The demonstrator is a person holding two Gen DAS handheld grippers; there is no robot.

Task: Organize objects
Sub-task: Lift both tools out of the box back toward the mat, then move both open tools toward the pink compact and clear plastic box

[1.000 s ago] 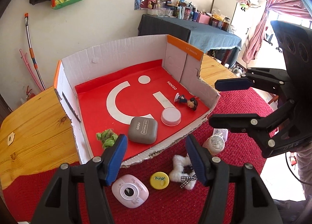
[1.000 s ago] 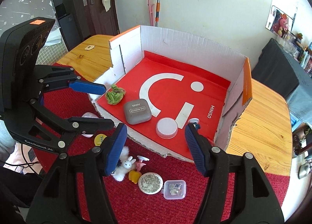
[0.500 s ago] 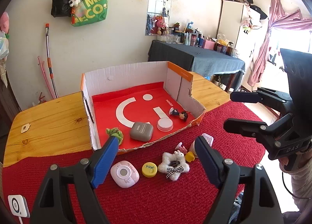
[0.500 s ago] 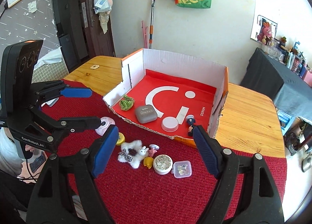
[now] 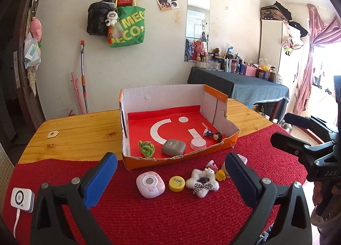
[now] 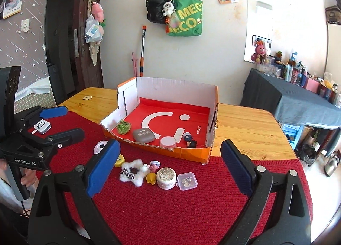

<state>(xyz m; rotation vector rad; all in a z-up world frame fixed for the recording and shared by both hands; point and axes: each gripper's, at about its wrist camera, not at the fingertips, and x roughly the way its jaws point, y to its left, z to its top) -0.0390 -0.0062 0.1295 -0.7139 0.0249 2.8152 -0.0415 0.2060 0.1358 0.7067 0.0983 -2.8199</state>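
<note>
Now I hold both grippers spread, left gripper (image 5: 170,177) and right gripper (image 6: 168,166) empty, MINISO box (image 6: 210,95), grey case (image 6: 143,135), MECO bag (image 6: 185,22), GenRobot.AI lettering.

We see a wooden table (image 6: 245,125) half covered by a red mat (image 6: 170,208). On the bare wood beyond the mat's far-left edge lies a small tag (image 5: 52,134); a cardboard box (image 6: 170,89) straddles the mat's far edge.

One box (image 6: 170,92), five items inside, seven on the mat (image 6: 170,213).
</note>
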